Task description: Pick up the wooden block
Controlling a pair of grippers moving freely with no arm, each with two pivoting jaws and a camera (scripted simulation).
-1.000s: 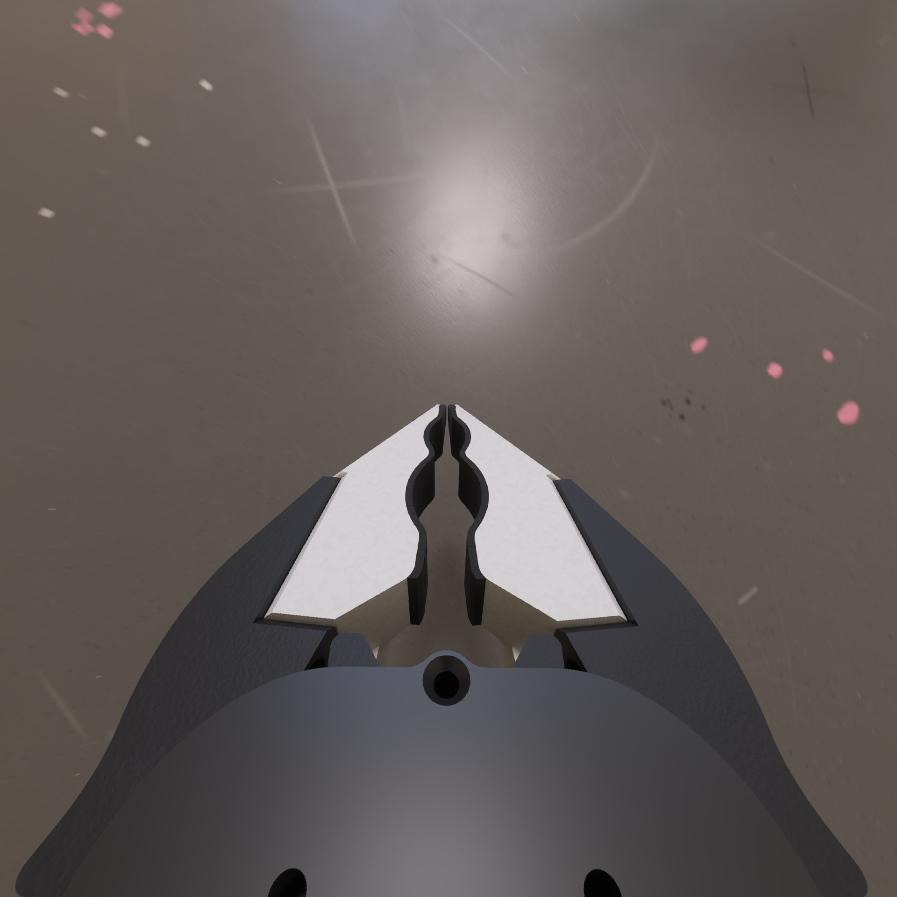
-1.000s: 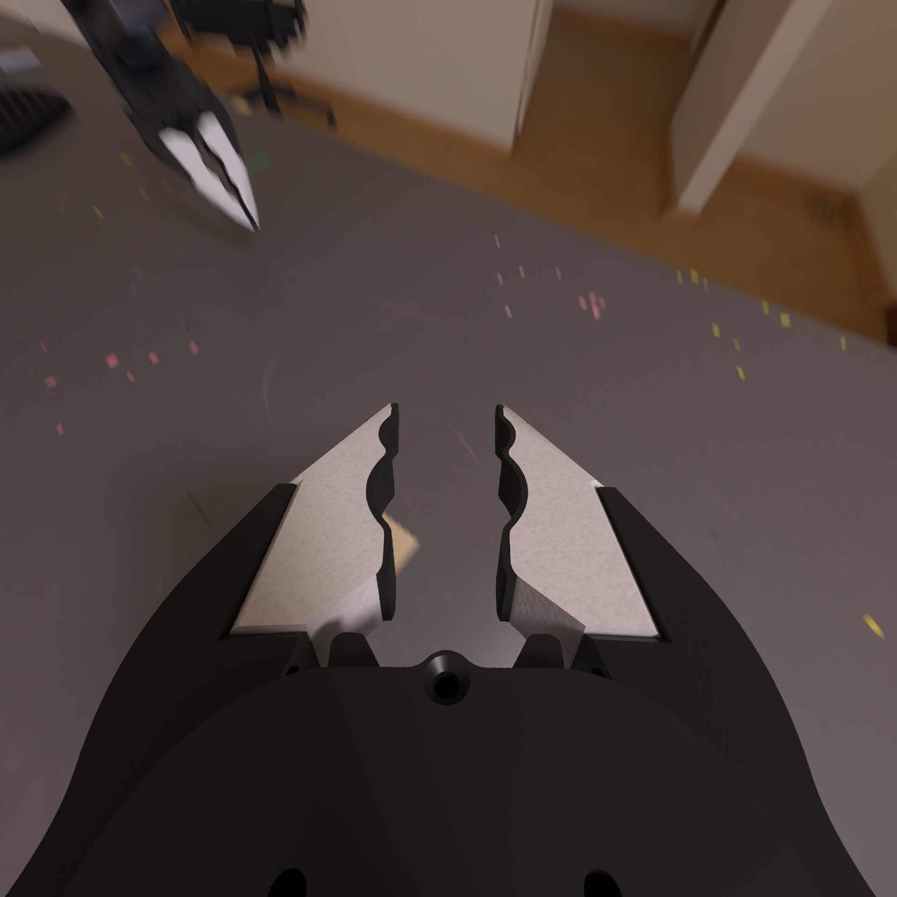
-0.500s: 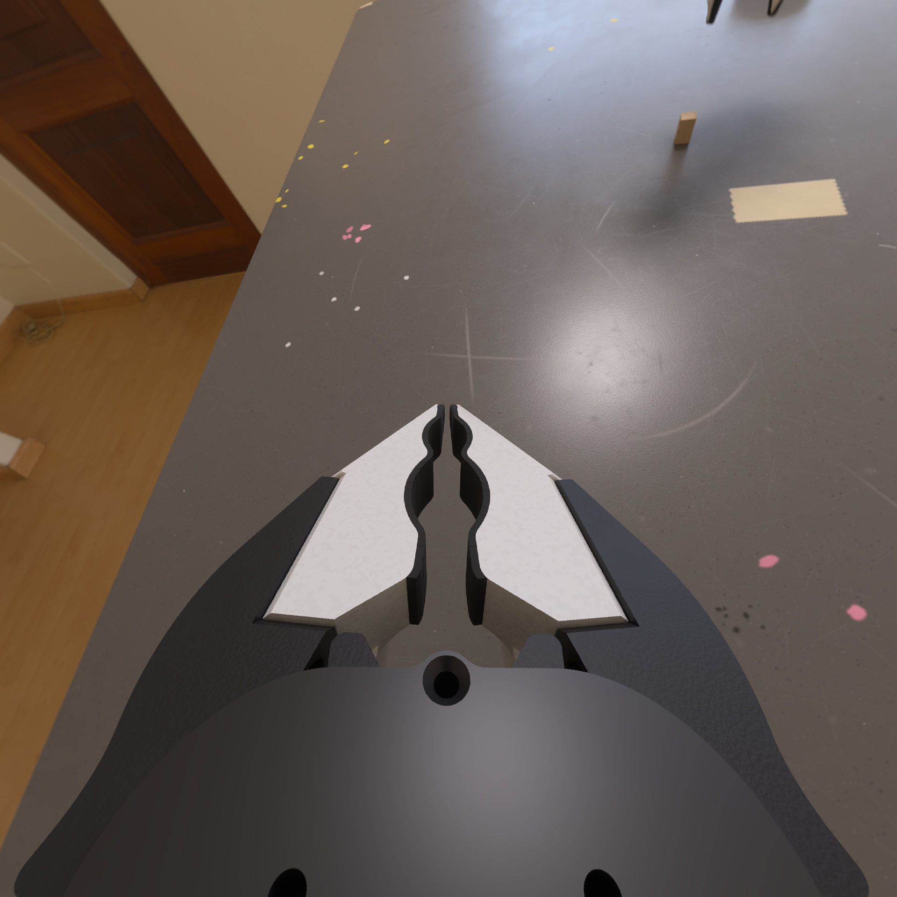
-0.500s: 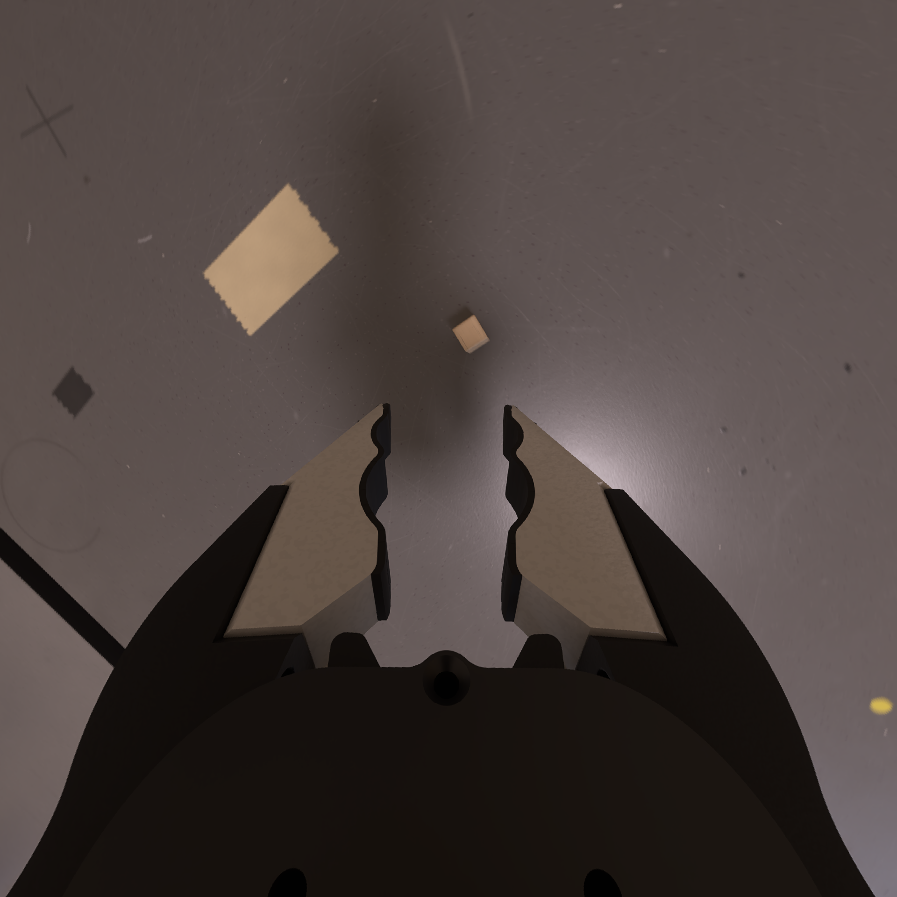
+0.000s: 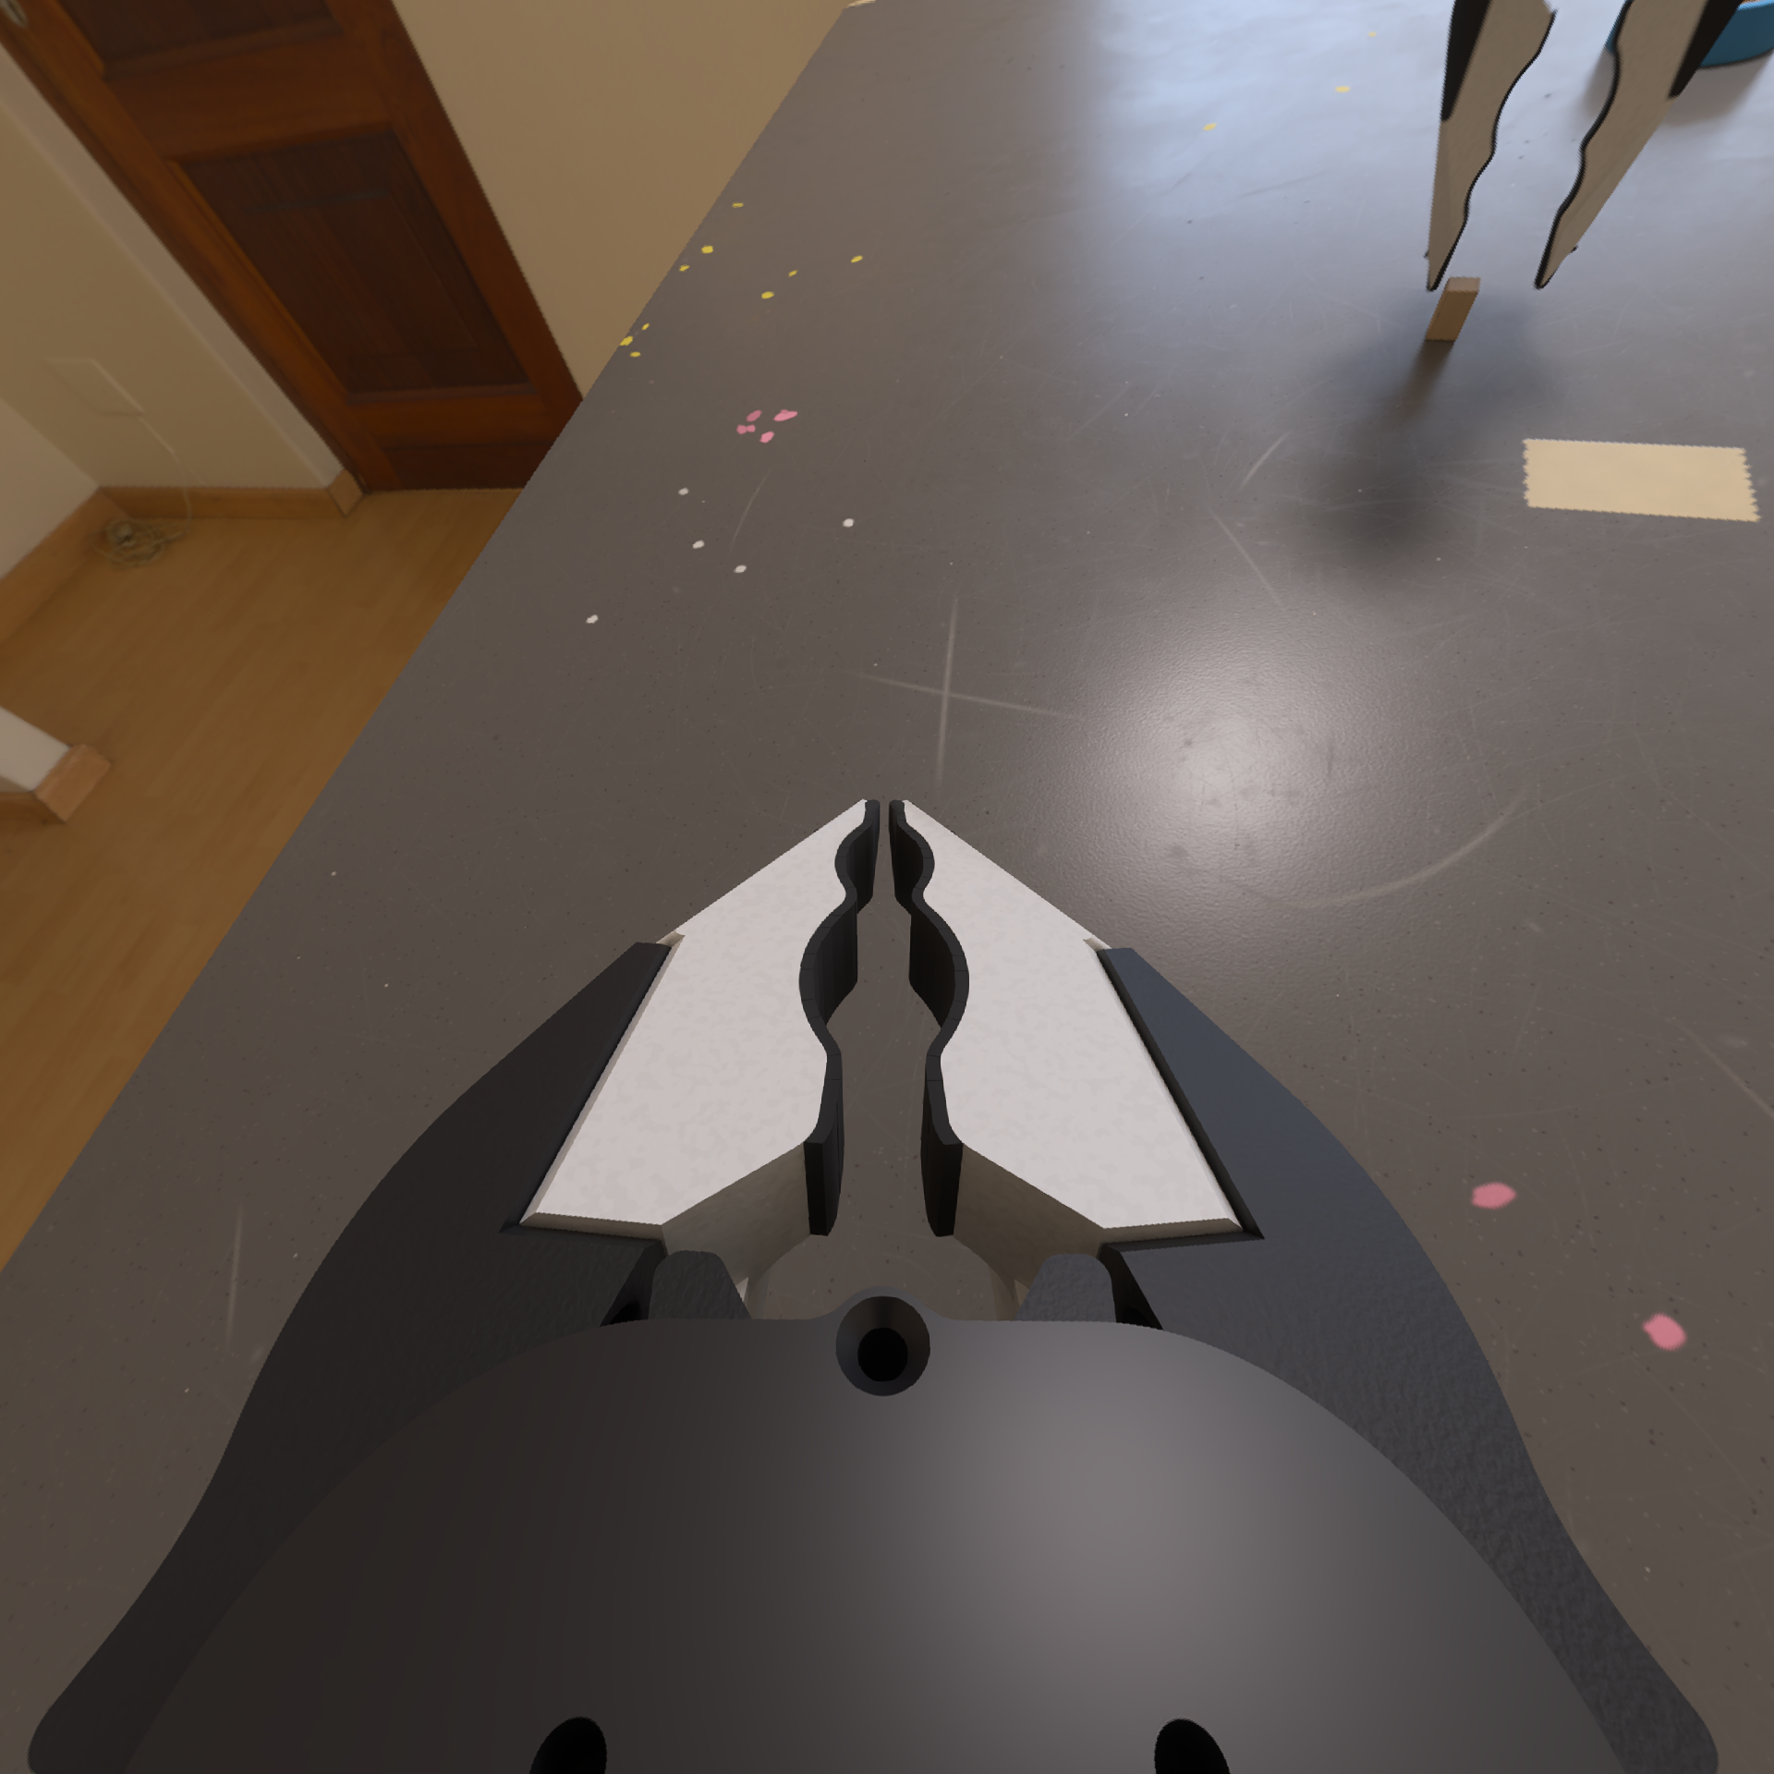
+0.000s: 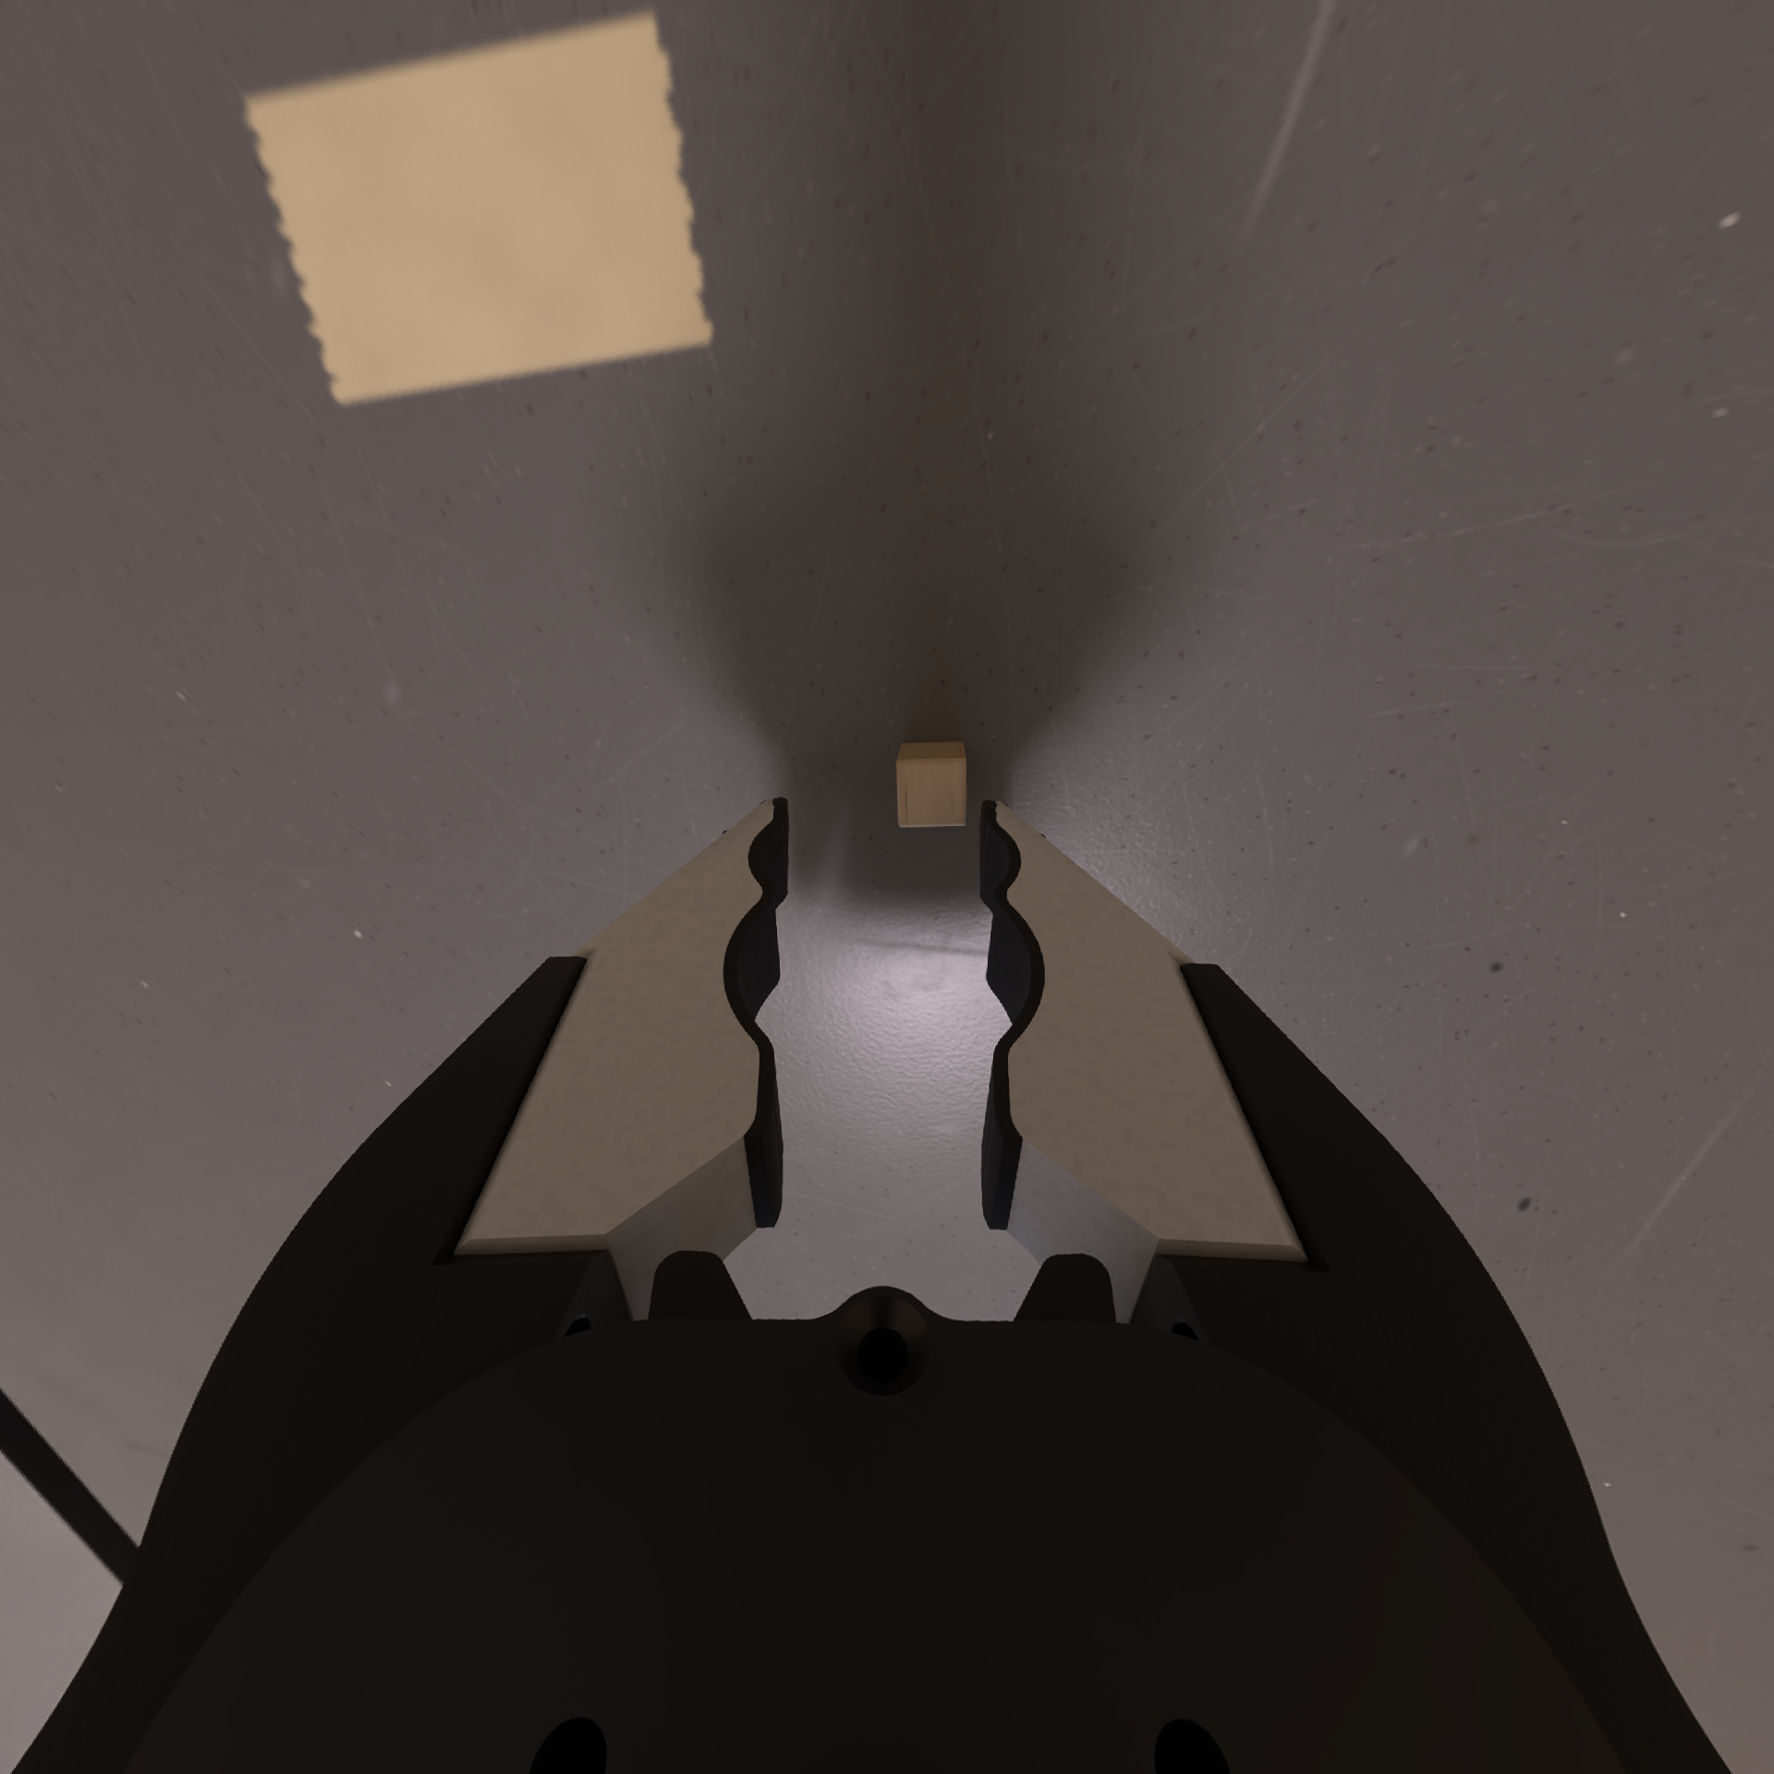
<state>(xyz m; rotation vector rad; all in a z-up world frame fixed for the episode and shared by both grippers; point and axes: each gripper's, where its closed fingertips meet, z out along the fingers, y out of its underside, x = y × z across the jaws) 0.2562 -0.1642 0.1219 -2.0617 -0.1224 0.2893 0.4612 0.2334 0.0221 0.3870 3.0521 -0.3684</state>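
A small pale wooden block (image 6: 929,783) stands on the dark grey table, just beyond my right gripper's tips and a little right of centre. My right gripper (image 6: 883,814) is open and empty, pointing straight down at the table above the block. In the left wrist view the block (image 5: 1450,309) stands at the far right, with the right gripper (image 5: 1486,274) hanging just above it, apart from it. My left gripper (image 5: 883,806) is shut and empty, low over the table, far from the block.
A flat tan patch (image 6: 477,206) with jagged edges lies on the table near the block; it also shows in the left wrist view (image 5: 1638,480). The table's left edge (image 5: 538,480) drops to a wooden floor. A brown door (image 5: 317,240) stands beyond.
My right gripper has come down toward the block, which now sits just past its tips. The right gripper's fingers have come into the left wrist view. The left gripper has stayed shut.
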